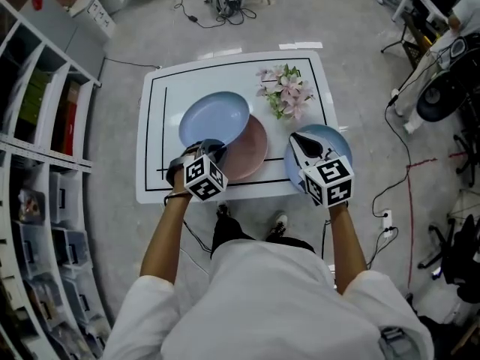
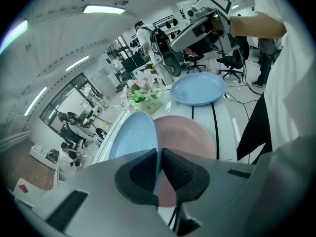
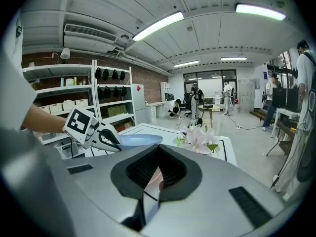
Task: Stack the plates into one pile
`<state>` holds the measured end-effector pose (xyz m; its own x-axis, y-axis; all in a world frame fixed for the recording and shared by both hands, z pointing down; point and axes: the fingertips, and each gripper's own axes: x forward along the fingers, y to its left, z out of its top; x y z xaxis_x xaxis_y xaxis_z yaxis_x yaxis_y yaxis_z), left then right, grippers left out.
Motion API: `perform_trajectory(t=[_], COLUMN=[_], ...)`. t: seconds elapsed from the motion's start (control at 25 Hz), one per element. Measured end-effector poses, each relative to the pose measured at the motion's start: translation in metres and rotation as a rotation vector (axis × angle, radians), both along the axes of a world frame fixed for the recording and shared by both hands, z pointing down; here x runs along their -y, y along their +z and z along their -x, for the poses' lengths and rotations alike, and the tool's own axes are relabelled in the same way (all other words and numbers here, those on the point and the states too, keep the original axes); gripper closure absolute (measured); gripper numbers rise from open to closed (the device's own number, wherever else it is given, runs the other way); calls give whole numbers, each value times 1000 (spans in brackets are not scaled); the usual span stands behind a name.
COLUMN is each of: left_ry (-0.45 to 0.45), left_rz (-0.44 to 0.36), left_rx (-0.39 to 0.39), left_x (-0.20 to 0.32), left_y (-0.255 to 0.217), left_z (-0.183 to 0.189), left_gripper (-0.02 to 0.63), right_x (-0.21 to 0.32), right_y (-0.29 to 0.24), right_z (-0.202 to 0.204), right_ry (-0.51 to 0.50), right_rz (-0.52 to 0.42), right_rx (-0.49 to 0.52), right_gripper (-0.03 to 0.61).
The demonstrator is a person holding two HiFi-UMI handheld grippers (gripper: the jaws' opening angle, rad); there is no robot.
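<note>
On a white table [image 1: 150, 178], my left gripper [image 1: 212, 145] pinches the rim of a blue plate [image 1: 214, 115] overlapping the pink plate [image 1: 253, 152] at 6 o'clock, while my right gripper [image 1: 304, 145] clamps a second blue plate [image 1: 335, 137] at 4 o'clock, likely for stacking.

On the table [image 1: 225, 70], the left plate [image 1: 214, 118] overlaps the middle plate [image 1: 251, 152]; the right plate [image 1: 334, 137] is apart, near right; flowers [image 1: 285, 90] stand behind.
</note>
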<state>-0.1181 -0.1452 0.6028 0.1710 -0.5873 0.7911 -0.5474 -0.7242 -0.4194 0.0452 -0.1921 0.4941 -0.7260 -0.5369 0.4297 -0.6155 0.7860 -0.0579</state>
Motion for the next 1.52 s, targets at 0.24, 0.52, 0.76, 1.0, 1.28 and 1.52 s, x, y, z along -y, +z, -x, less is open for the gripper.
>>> perform_trajectory(t=[0.24,0.52,0.76,1.0,1.28,1.52], left_ry=[-6,21,26,7,11,42], left_rz=[-8,38,150,254,112,30], left_rx=[44,81,52,-49,-282,-470], left_x=[-18,-42,-57,-62,-23,23], left_y=[12,30,63,74,0,-46], left_z=[-34,-56,-70,-73,-93,-147], left_gripper=[574,578,576,484,573,595], right_x=[-15,-29,-40,-45,-39,-33], right_y=[12,14,13,12,-3,-13], right_z=[-33,-55,-60,-67,-99,-144], right_ry=[-30,-25,-33,-27,56,186], right_rz=[14,15,15,38,2,-22], right_rx=[-18,-25,-21,13,5,-24], right_gripper=[565,565,565,565,563,563])
